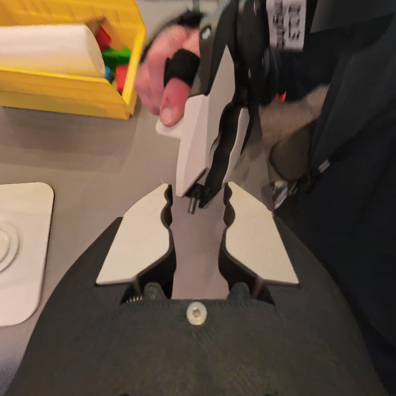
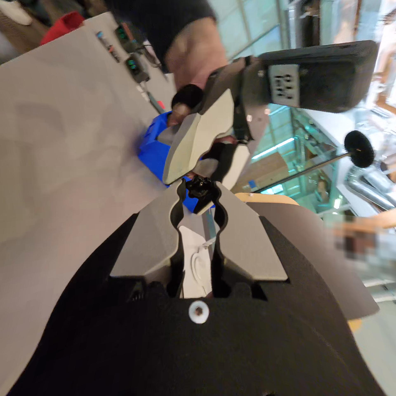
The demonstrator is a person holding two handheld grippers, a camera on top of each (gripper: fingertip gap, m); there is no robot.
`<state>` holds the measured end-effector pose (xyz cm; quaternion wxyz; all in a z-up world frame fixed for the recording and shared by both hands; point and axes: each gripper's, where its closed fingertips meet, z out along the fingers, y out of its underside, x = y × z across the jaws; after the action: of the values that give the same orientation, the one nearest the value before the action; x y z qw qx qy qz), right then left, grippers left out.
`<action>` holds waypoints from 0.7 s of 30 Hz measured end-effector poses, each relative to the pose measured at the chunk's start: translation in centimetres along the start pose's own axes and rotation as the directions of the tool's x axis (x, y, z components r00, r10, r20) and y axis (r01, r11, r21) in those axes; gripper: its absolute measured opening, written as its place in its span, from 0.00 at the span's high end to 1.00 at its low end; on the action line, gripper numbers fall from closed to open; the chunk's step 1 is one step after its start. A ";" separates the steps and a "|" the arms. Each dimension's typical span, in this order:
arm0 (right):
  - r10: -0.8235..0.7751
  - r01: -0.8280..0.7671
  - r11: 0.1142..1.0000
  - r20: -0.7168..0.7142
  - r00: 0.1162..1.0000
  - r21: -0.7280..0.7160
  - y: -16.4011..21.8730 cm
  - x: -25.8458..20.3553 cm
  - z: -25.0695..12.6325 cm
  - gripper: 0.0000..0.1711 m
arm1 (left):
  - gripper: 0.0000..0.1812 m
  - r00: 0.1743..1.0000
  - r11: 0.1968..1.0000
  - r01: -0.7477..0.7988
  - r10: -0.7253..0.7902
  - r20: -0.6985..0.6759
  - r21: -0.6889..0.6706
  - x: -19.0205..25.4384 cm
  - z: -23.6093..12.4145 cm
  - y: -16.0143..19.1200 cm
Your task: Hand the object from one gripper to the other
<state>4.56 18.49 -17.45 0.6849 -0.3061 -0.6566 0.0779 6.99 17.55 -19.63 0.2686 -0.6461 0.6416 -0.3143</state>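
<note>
A small black screw [image 1: 191,206] with a threaded shaft is pinched in my right gripper [image 1: 196,196], which reaches down from above in the left wrist view. My left gripper [image 1: 198,188] is open, its fingertips on either side of the screw and apart from it. In the right wrist view my right gripper [image 2: 199,186] is shut on the black screw [image 2: 198,189] at its tips. The left gripper [image 2: 186,196] comes from above there, open, one finger [image 2: 192,139] beside the screw and the other tip behind it.
A yellow bin [image 1: 70,90] with coloured blocks and a white piece stands at the back left on the grey table [image 1: 85,160]. A white pad [image 1: 23,246] lies at the left. A blue bin [image 2: 153,150] sits behind the grippers. A person in dark clothes [image 1: 353,171] stands at the right.
</note>
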 end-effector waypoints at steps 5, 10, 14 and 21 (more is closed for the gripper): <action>0.036 -0.030 0.999 -0.236 0.971 0.028 -0.6 1.9 -1.0 0.88 | 0.77 0.980 0.890 0.196 -0.186 -0.064 0.411 0.2 -1.9 -3.4; 0.006 0.002 1.000 -0.356 0.934 0.024 -1.4 2.2 -1.2 0.88 | 0.77 0.929 0.688 0.364 -0.314 -0.194 0.628 0.0 -2.7 -4.7; -0.007 0.016 1.000 -0.404 0.915 0.018 -1.8 2.4 -1.4 0.88 | 0.80 0.906 0.623 0.422 -0.319 -0.279 0.659 0.8 -2.0 -4.6; -0.012 0.023 1.000 -0.424 0.906 0.020 -1.8 2.6 -1.6 0.88 | 0.87 0.886 0.543 0.462 -0.320 -0.336 0.701 1.0 -2.0 -4.9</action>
<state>5.88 17.80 -14.21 0.8154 -0.3014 -0.4941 0.0117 8.73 16.84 -14.57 0.3836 -0.5685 0.3065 -0.6601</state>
